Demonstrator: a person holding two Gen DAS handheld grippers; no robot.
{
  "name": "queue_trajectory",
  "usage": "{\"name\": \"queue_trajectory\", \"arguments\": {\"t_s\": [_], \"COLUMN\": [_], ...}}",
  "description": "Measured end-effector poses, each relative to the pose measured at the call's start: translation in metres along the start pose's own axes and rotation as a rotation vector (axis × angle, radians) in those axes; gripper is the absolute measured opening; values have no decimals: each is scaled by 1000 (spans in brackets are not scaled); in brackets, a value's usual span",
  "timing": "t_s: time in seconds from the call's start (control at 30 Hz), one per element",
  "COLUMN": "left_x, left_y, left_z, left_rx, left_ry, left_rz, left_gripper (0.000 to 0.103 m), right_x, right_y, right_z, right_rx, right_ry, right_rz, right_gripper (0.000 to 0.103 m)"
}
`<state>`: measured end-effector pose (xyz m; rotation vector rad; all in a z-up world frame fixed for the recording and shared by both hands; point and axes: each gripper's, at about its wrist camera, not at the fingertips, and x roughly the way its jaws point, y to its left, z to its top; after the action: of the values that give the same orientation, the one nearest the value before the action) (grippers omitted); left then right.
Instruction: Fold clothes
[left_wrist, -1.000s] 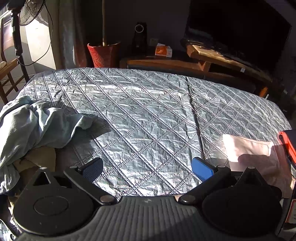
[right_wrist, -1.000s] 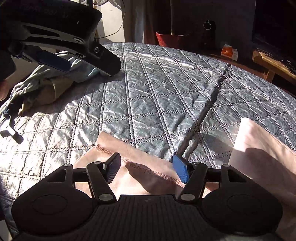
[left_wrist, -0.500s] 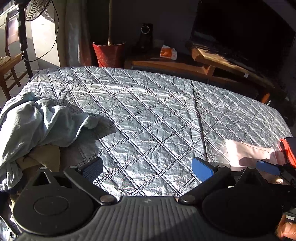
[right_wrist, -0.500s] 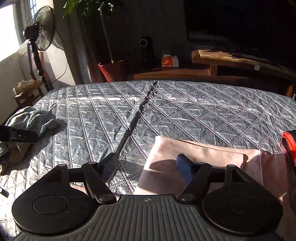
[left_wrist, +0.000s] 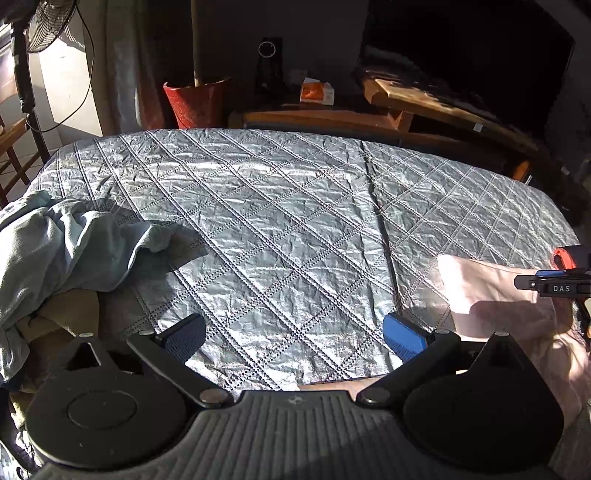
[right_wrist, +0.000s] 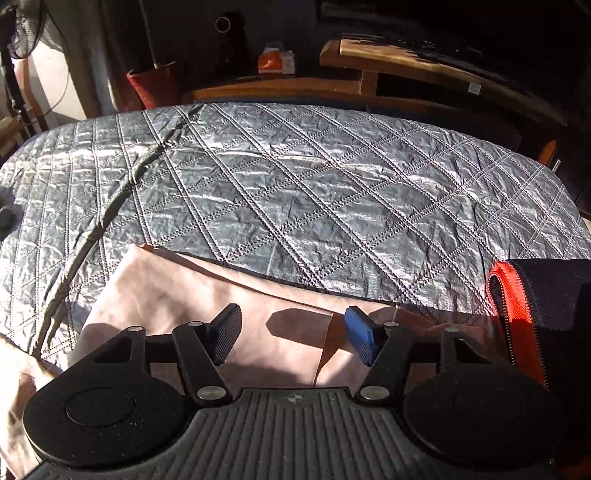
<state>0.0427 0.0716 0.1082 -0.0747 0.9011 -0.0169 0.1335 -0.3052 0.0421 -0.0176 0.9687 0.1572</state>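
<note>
A folded pink cloth (right_wrist: 221, 295) lies flat on the silver quilted cover (right_wrist: 295, 192), near the front edge. My right gripper (right_wrist: 293, 339) hovers over it, jaws apart and closing, with only the cloth's flat surface beneath and nothing pinched. In the left wrist view the same pink cloth (left_wrist: 491, 291) sits at the right, and the right gripper's tip shows at the frame edge. My left gripper (left_wrist: 294, 338) stands open over the bare quilted cover (left_wrist: 295, 221). A crumpled pale blue-green garment (left_wrist: 74, 251) is heaped at the left over a beige one (left_wrist: 62, 321).
A dark garment with orange lining and a zipper (right_wrist: 517, 317) lies right of the pink cloth. Beyond the bed stand a red pot (left_wrist: 195, 101), a fan (left_wrist: 40, 26), a wooden bench (left_wrist: 424, 99) and an orange box (left_wrist: 316, 92).
My right gripper has swung rightward across the bed and rolled, from the pink cloth's stitched edge to above its folded part by the orange-lined garment. The left gripper has stayed put.
</note>
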Motion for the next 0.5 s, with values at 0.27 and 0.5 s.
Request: {"name": "queue_trajectory", "arguments": {"t_s": [0.27, 0.5], "left_x": [4, 4], "left_y": [-8, -16], "left_z": [-3, -4], "left_rx": [24, 40], "left_ry": [13, 15], "left_rz": [-6, -16], "left_gripper": [102, 102], "right_x": [8, -54], "right_y": [-5, 6], "right_z": [-4, -11], "right_rx": [35, 102], "right_ry": [8, -164], "right_rz": [-2, 112], "right_gripper": [35, 2]}}
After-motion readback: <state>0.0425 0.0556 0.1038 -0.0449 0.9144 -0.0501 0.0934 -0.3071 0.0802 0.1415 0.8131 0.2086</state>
